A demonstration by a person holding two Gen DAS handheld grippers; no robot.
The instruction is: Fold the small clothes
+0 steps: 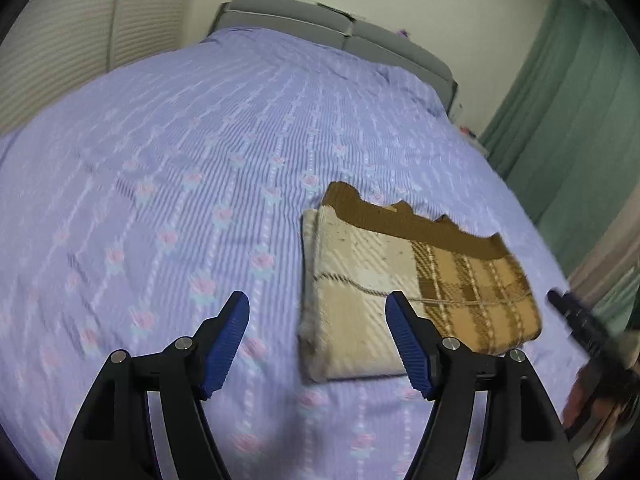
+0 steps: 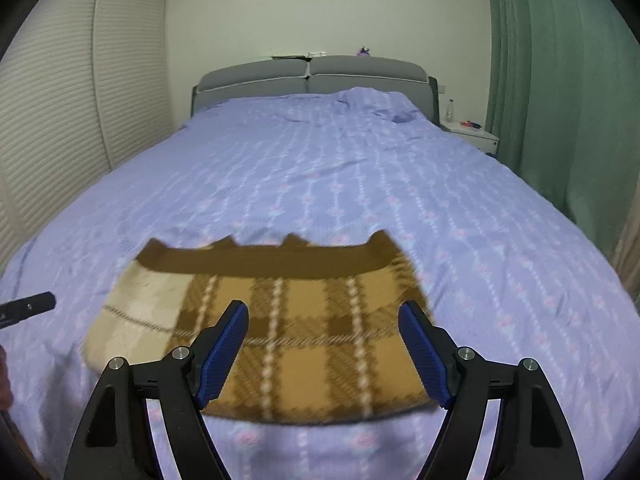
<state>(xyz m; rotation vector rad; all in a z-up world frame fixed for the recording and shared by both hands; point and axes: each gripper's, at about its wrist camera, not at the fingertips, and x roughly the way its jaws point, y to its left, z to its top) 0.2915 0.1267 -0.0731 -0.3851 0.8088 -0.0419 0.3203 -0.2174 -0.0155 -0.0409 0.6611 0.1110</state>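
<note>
A small knitted garment, cream on one side and brown plaid on the other with a dark brown band along its far edge, lies folded flat on the bed. In the right wrist view the same garment fills the near middle. My left gripper hangs open above the sheet, just left of the garment's cream end, with nothing between its blue pads. Over the plaid half, my right gripper is open too, its pads clear of the cloth. The tip of the other gripper shows blurred at the right edge.
The bed wears a lilac sheet with pink flowers and a grey headboard at the far end. A green curtain hangs on the right, ribbed wardrobe doors on the left, and a white nightstand with a bottle beside the headboard.
</note>
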